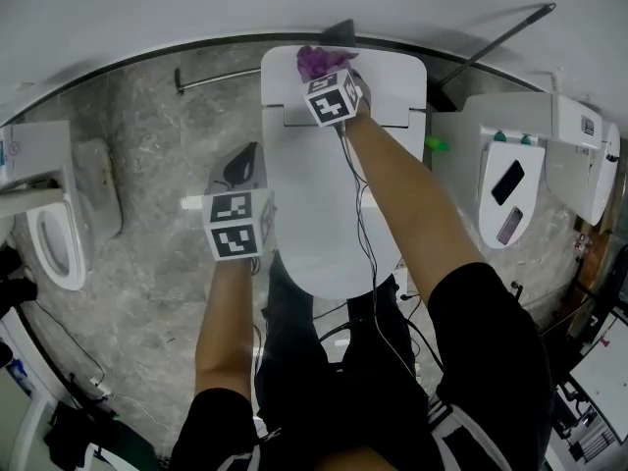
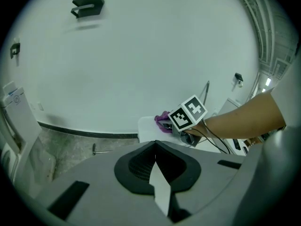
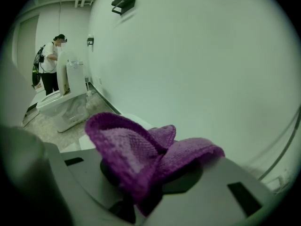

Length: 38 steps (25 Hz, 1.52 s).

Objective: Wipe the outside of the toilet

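One purple cloth (image 3: 141, 157) pinched in right gripper (image 3: 146, 192) jaws over toilet (image 1: 329, 214); left gripper (image 2: 157, 173) jaws together.

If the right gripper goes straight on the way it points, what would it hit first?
Probably the wall behind the tank, with its cloth touching first; depth is unclear.

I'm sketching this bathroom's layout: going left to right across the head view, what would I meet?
White toilet with its bowl open → left tool → closed white toilet lid → small green object → white toilet with two dark flat rectangles on its lid.
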Available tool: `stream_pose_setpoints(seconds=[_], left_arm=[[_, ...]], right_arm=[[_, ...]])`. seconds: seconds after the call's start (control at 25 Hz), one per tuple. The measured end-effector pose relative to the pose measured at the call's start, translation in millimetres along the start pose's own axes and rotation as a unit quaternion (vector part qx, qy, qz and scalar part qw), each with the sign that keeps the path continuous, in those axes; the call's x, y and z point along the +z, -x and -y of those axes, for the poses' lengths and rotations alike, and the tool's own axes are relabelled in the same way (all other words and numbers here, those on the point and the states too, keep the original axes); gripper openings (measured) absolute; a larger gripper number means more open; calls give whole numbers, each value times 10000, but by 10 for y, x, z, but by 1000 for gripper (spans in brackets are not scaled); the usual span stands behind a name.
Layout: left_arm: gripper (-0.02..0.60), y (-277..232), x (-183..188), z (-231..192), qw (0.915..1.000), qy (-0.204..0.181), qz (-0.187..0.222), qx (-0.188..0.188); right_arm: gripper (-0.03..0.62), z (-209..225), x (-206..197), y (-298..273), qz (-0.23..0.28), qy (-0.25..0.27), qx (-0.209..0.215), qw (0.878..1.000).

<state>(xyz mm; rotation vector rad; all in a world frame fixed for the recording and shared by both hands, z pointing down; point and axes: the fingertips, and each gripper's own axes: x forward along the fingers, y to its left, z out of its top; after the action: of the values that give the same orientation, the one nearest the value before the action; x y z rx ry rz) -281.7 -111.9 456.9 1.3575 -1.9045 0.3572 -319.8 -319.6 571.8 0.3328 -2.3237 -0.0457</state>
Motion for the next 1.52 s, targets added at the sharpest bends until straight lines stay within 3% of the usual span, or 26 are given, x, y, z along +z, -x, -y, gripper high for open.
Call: stream_pose_setpoints(seconds=[0.28,0.52,1.08,1.32,1.52], left_arm=[[9,-204,62,510,9997,-123,-35,-196],[9,-395,50,930,9992,-192,-175,-300],[9,-709,81,1638,9982,-310,-313,-418],[9,-852,149,2041,9973,-438,-379,-447],[9,-962,76,2288,9979,-179,-526,-322]], right_arm=[[121,623,-398,245,-181,-227,-325,9991],[121,1022,-690,415,-226,-650,-247,9973],[121,1803,-1287,764,-277,-959,-312,9945],[121,2054,-1522,922,-259,-1170,-196,9926],[121,2164,-1682,1019,-81,-1484,149,9888]])
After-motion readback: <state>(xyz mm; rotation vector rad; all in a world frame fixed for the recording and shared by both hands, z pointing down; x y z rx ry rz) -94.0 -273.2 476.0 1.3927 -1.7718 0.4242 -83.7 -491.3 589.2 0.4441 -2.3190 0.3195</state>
